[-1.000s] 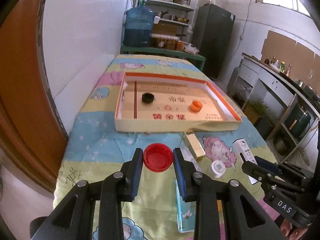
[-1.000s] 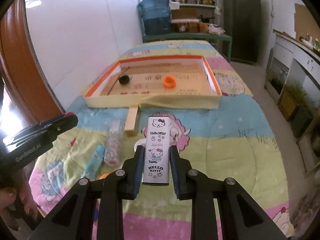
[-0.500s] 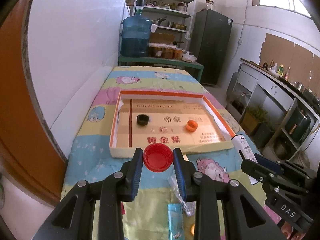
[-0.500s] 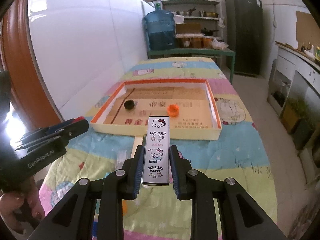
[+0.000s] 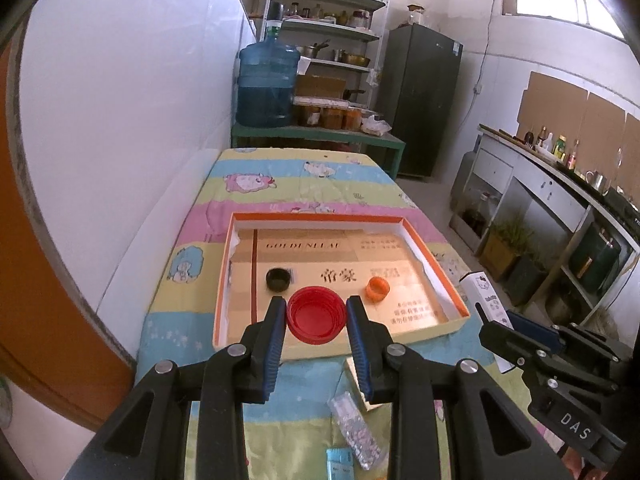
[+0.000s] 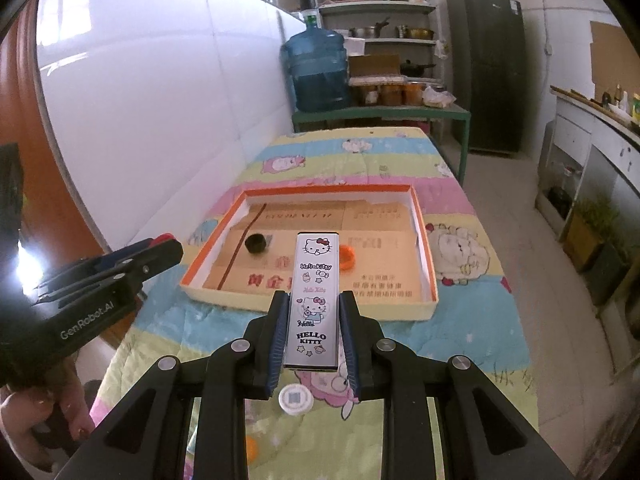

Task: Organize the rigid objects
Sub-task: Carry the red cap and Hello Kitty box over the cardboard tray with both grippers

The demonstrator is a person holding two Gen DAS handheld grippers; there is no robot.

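My left gripper [image 5: 316,322] is shut on a red cap [image 5: 317,314] and holds it above the near edge of the orange-rimmed cardboard tray [image 5: 320,218]. A black cap [image 5: 278,279] and an orange cap [image 5: 378,288] lie in the tray. My right gripper [image 6: 313,322] is shut on a white Hello Kitty box [image 6: 314,296] and holds it above the tray's near wall [image 6: 304,306]. The black cap [image 6: 256,243] and orange cap [image 6: 347,258] show there too.
On the cartoon bedsheet [image 5: 280,184] near me lie a wooden block [image 5: 356,376], a clear packet [image 5: 356,432], a blue packet [image 5: 339,466] and a white round cap [image 6: 295,398]. A white wall runs along the left. A water jug [image 5: 267,84] and shelves stand behind.
Both grippers have risen and moved forward toward the tray, each keeping its object. The loose items on the sheet now lie below and behind the fingers.
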